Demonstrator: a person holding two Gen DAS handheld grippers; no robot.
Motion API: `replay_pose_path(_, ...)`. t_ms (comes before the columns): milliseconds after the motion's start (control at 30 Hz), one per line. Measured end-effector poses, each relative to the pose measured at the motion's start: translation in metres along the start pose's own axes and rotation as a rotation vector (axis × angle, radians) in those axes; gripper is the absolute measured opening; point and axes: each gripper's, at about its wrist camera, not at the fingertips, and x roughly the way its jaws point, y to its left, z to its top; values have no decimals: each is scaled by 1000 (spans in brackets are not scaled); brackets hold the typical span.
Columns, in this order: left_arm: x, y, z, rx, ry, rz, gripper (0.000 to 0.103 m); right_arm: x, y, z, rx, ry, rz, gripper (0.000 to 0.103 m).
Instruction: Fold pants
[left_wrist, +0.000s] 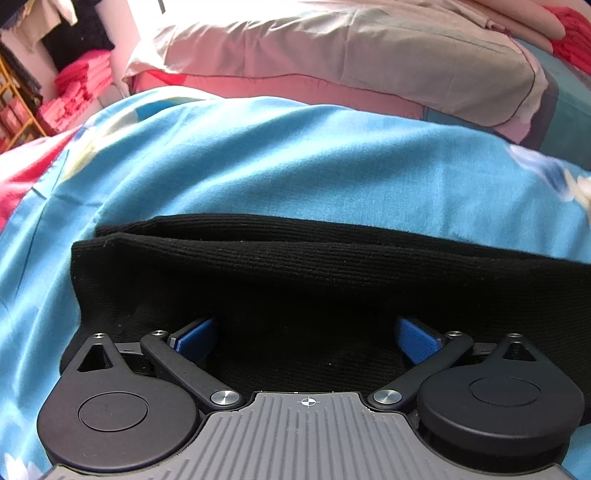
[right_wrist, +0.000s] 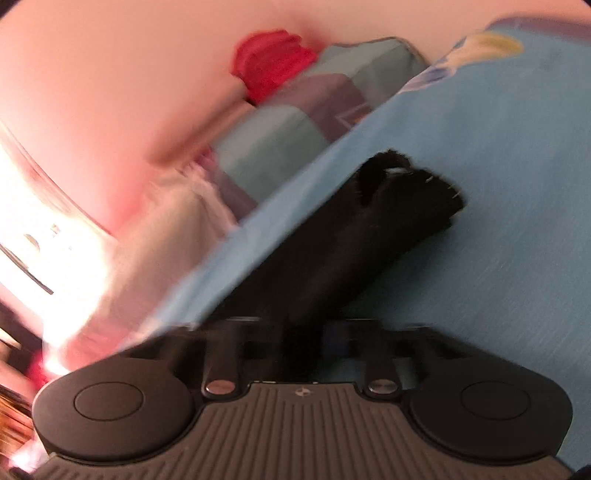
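Note:
Black ribbed pants (left_wrist: 266, 273) lie folded in layers on a blue bedsheet (left_wrist: 295, 155). My left gripper (left_wrist: 306, 338) is open just over the near edge of the pants, its blue pads (left_wrist: 195, 338) spread wide with black cloth between them. In the blurred right wrist view the pants (right_wrist: 354, 240) stretch away as a long black strip to the waistband at the far end. My right gripper (right_wrist: 299, 343) is shut on the near end of that strip; the fingertips are hidden by the cloth.
A grey-pink pillow (left_wrist: 351, 62) and folded bedding lie at the back of the bed. Red folded cloth (left_wrist: 74, 92) sits on a shelf at far left. In the right wrist view a red cloth (right_wrist: 269, 66) and teal bedding (right_wrist: 280, 140) lie beyond the sheet's edge.

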Motion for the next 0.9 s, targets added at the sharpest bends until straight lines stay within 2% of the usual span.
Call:
replay_pose_path(67,-9,5,1,-23,1,-11,103,-7,12,4,-35,-31,-20,17)
replay_pose_path(100,-16,10,1,-35,-11,-19,103,-14,27,1,-106,-67,-43,17)
replay_pose_path(167,-30,18,-2,-47,-52,-34,103,-29,71,-15,-333,-166,-91,17)
replay_pose_path(233,-40,24,-3,-44,-82,-26,103,-44,116,-47,-569,-272,-104,17)
replay_pose_path(333,-50,33,-7,-43,-110,-8,103,-55,180,-112,-903,-408,-46,20)
replay_pose_path(367,-52,36,-9,-45,-117,-10,103,-54,197,-133,-990,-426,-28,24)
replay_pose_path(400,-54,38,-10,-43,-121,-12,103,-51,211,-158,-1079,-433,4,26)
replay_pose_path(467,-55,40,-12,-36,-126,-13,103,-37,234,-208,-1261,-379,81,28)
replay_pose_path(567,-55,44,-15,-28,-117,-9,103,-3,251,-278,-1629,-188,99,20)
replay_pose_path(600,-56,46,-17,-27,-114,-12,103,2,251,-288,-1680,-167,86,19)
replay_pose_path(633,-58,48,-17,-26,-115,-17,103,0,249,-291,-1693,-197,84,19)
replay_pose_path(733,-64,49,-17,-17,-141,-35,103,-12,245,-275,-1630,-213,118,19)
replay_pose_path(800,-66,43,-15,-13,-156,-48,103,-13,244,-278,-1646,-218,117,19)
replay_pose_path(900,-66,28,-8,-1,-167,-94,103,-29,233,-292,-1725,-227,188,19)
